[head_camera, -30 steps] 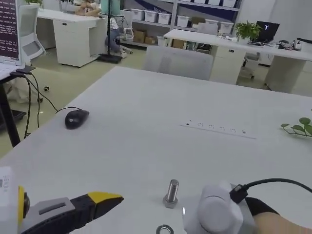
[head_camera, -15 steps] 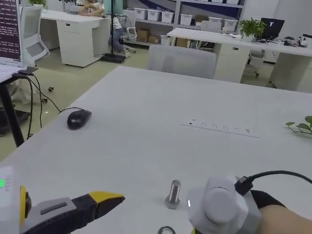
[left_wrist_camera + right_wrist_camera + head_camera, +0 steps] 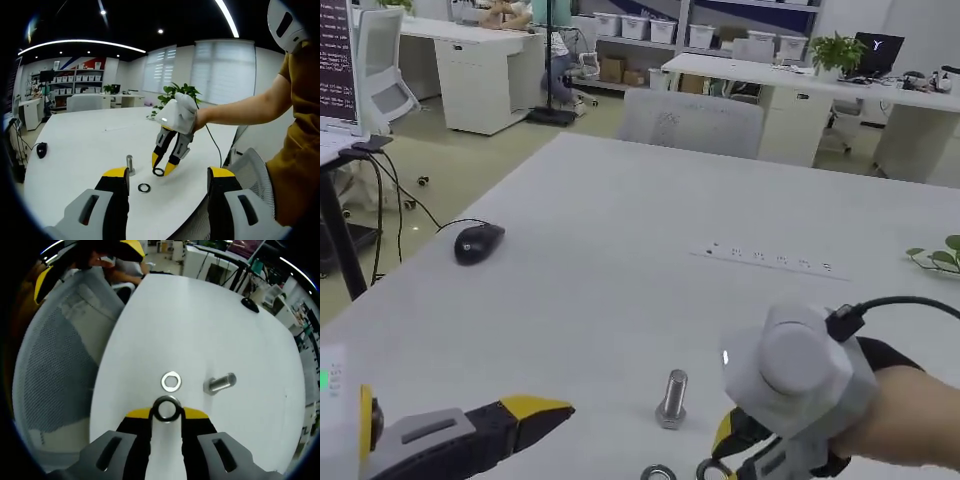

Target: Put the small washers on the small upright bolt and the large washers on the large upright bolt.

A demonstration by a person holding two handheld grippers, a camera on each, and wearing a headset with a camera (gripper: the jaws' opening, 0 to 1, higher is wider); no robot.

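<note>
1. Across the white table nothing lying on it has shifted. The mouse sits well off at 10 o'clock from the bolt, and the slight slide of the picture comes from the headset moving.
2. At 4 o'clock from the bolt, the right gripper has risen. A second ago its white body sat low beside the bolt and hid its tips. Now it stands higher, and its yellow tips show, clamped on a washer.
3. At 8 o'clock from the bolt, the left gripper has stayed where it was. It sits low over the table with its jaws wide apart and nothing between them.
4. The bolt stands upright on its head with its shank bare. I cannot tell whether it is the small one or the large one.
5. The washer is gripped by its edge and held clear of the table, near the bolt at 5 o'clock.
6. A second washer lies flat on the table at 6 o'clock from the bolt, just beside the held one and apart from both grippers.
7. The pick-up looks complete. What is left is to carry the ring over the bolt's top and drop its hole onto the shank. The likely risks are a poor size match, or the ring tilting and catching on the threads.
</note>
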